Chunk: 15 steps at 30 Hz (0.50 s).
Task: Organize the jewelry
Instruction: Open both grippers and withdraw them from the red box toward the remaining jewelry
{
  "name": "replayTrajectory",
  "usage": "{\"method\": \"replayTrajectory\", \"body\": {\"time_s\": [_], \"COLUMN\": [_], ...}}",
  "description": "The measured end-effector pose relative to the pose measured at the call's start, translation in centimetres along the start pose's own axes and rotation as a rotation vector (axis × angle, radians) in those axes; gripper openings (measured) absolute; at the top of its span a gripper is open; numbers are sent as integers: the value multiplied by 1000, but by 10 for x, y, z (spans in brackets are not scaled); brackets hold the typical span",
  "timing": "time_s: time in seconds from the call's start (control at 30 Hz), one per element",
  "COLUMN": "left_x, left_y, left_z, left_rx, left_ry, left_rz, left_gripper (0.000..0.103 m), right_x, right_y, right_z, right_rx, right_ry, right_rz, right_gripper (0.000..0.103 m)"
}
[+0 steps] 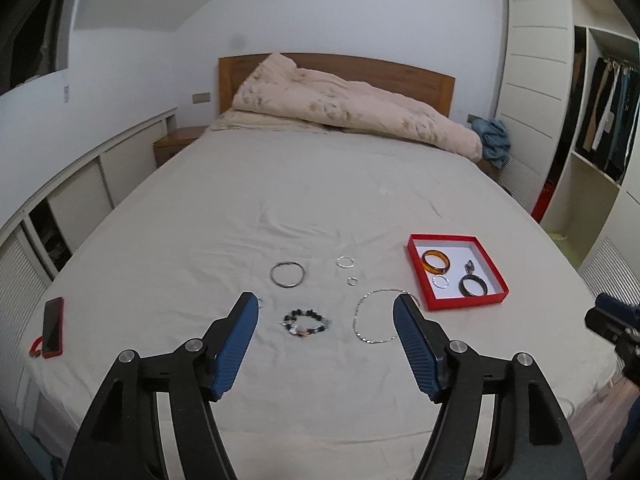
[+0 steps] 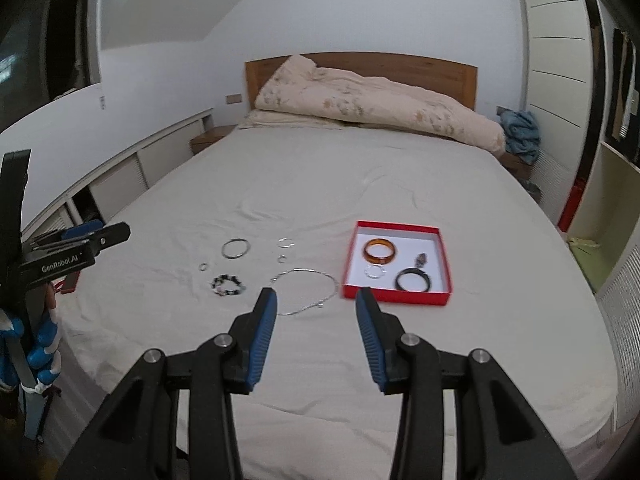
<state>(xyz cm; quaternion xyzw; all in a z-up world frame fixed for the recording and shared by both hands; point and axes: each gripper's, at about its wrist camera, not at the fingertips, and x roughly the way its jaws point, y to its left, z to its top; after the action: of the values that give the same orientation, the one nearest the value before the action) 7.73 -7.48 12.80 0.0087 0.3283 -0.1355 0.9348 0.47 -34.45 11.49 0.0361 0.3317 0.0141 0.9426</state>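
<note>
A red box point(image 1: 464, 300) point(image 2: 394, 295) on the bed holds an amber bangle point(image 1: 437, 262) point(image 2: 380, 252), a black bangle point(image 1: 473, 285) point(image 2: 414, 281), a small silver ring and a dark charm. Loose on the sheet lie a silver bangle point(image 1: 287, 274) point(image 2: 235, 248), a beaded bracelet point(image 1: 306, 322) point(image 2: 229, 284), a silver chain necklace point(image 1: 376, 318) point(image 2: 308, 290) and small silver rings point(image 1: 345, 261) point(image 2: 286, 243). My left gripper point(image 1: 326, 316) is open and empty, near the beaded bracelet. My right gripper point(image 2: 316, 302) is open and empty, near the necklace.
A red-cased phone point(image 1: 53, 326) lies at the bed's left edge. A pink duvet point(image 1: 352, 104) is heaped at the wooden headboard. White cabinets line the left wall; a wardrobe point(image 1: 600, 128) stands on the right.
</note>
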Motion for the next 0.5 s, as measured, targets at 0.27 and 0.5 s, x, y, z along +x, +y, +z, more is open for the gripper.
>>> {"method": "replayTrajectory", "body": {"time_s": [0.27, 0.5], "left_x": [-2, -2], "left_y": [17, 44], "left_z": [-19, -42], "left_rx": [-21, -38], "left_ry": [11, 27], "left_rz": [45, 91], "left_gripper": [72, 72], "right_x": [9, 24], "right_y": [28, 28], "right_z": [-12, -27], "right_rx": [-13, 24], "right_ry": [-14, -23], "right_rz": [69, 93], "right_gripper": [40, 40]}}
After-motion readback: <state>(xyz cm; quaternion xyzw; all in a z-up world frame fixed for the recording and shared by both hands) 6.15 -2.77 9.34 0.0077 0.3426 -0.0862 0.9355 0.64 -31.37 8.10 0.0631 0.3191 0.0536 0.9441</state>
